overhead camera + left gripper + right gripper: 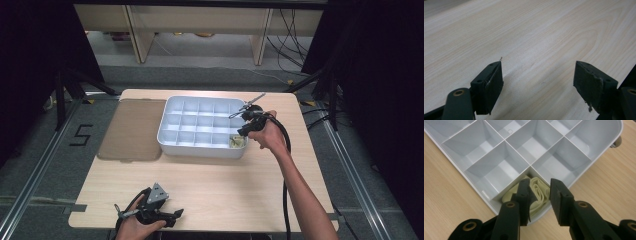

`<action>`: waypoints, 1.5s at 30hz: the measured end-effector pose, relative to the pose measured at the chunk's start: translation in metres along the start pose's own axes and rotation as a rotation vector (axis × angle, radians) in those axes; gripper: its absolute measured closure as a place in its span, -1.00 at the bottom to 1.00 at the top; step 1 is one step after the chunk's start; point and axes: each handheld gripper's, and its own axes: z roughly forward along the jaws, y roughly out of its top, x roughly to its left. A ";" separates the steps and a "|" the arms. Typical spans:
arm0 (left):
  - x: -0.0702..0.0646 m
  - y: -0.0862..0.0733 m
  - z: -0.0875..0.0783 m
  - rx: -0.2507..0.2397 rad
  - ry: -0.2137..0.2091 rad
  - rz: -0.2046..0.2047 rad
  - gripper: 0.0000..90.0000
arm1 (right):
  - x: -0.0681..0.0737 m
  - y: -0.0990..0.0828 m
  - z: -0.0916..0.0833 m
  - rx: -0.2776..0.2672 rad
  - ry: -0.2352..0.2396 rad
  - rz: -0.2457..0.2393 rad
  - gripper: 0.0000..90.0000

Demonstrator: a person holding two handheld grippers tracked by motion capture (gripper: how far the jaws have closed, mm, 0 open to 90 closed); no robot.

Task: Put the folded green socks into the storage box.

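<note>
A white compartment tray (200, 151) sits at the middle back of the wooden table. Its near right corner cell holds a folded cream-coloured strip (237, 142). My right gripper (243, 131) hovers just above that cell, pointing down into it. In the right gripper view the cream strip (539, 192) lies in the corner cell of the tray (607, 146), and my right gripper (540, 187) stands open over it with a narrow gap between the jaws. My left gripper (172, 217) rests near the front edge of the table. Seen from its own camera, my left gripper (537, 66) stands wide open over bare wood.
A flat brown lid or mat (132, 130) lies to the left of the tray. The other tray cells look empty. Bare wooden table (536, 32) stretches between the tray and the front edge. Black cables trail from the right gripper.
</note>
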 end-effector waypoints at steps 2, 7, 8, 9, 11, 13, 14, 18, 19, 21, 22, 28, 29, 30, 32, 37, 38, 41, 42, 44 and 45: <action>0.000 0.000 -0.001 0.005 -0.010 -0.003 -0.49 | -0.001 -0.003 -0.002 -0.012 0.001 0.002 0.53; 0.001 0.000 -0.002 0.011 -0.006 0.016 -0.49 | 0.002 -0.008 -0.007 -0.031 0.012 0.005 0.45; 0.001 0.000 -0.001 0.002 0.000 0.004 -0.49 | 0.003 -0.009 -0.008 -0.030 0.021 0.006 0.45; 0.001 0.000 -0.001 -0.005 -0.007 -0.005 -0.49 | 0.003 -0.009 -0.009 -0.033 0.019 0.008 0.44; 0.002 0.000 -0.001 -0.002 -0.007 -0.005 -0.49 | 0.004 -0.012 -0.010 -0.042 0.029 0.000 0.39; 0.002 0.000 -0.001 0.006 -0.010 0.005 -0.49 | 0.004 -0.013 -0.011 -0.045 0.023 0.019 0.37; 0.002 0.000 -0.001 0.004 -0.009 0.001 -0.49 | 0.004 -0.014 -0.012 -0.049 0.027 0.007 0.34; 0.003 0.000 -0.001 0.009 -0.009 0.008 -0.49 | 0.005 -0.018 -0.015 -0.062 0.025 0.014 0.27; 0.003 0.000 -0.001 0.007 -0.009 0.006 -0.49 | 0.005 -0.019 -0.015 -0.067 0.028 0.014 0.24; 0.003 0.000 -0.001 0.008 -0.009 0.003 -0.49 | 0.006 -0.020 -0.017 -0.078 0.041 0.019 0.22; 0.003 0.000 -0.001 0.008 -0.008 0.005 -0.49 | 0.006 -0.021 -0.018 -0.084 0.035 0.021 0.21; 0.001 0.000 0.000 -0.001 0.001 -0.007 -0.49 | 0.010 -0.025 -0.024 -0.119 0.046 -0.002 0.15; 0.003 0.000 -0.001 0.012 -0.007 0.013 -0.49 | 0.011 -0.026 -0.025 -0.117 0.055 0.012 0.15; 0.003 0.000 -0.001 0.008 -0.007 0.008 -0.49 | 0.011 -0.027 -0.025 -0.120 0.048 0.010 0.13; 0.003 0.000 -0.001 0.008 -0.009 0.003 -0.49 | 0.012 -0.030 -0.024 -0.130 0.060 0.010 0.11; 0.003 0.000 -0.001 0.012 -0.007 0.009 -0.49 | 0.012 -0.037 -0.024 -0.149 0.065 0.029 0.06; 0.002 0.000 0.000 0.009 -0.003 0.003 -0.49 | 0.013 -0.039 -0.025 -0.145 0.071 0.033 0.04; 0.001 -0.001 0.001 -0.001 -0.003 -0.003 -0.49 | 0.014 -0.041 -0.026 -0.149 0.070 0.031 0.00; 0.001 -0.001 0.002 0.004 0.000 -0.002 -0.49 | 0.015 -0.042 -0.025 -0.170 0.068 0.036 -0.02; 0.001 0.000 0.001 0.006 0.003 -0.001 -0.49 | 0.017 -0.043 -0.027 -0.155 0.081 0.033 -0.06; 0.001 0.000 0.001 0.006 0.004 -0.004 -0.49 | 0.017 -0.043 -0.025 -0.171 0.076 0.033 -0.08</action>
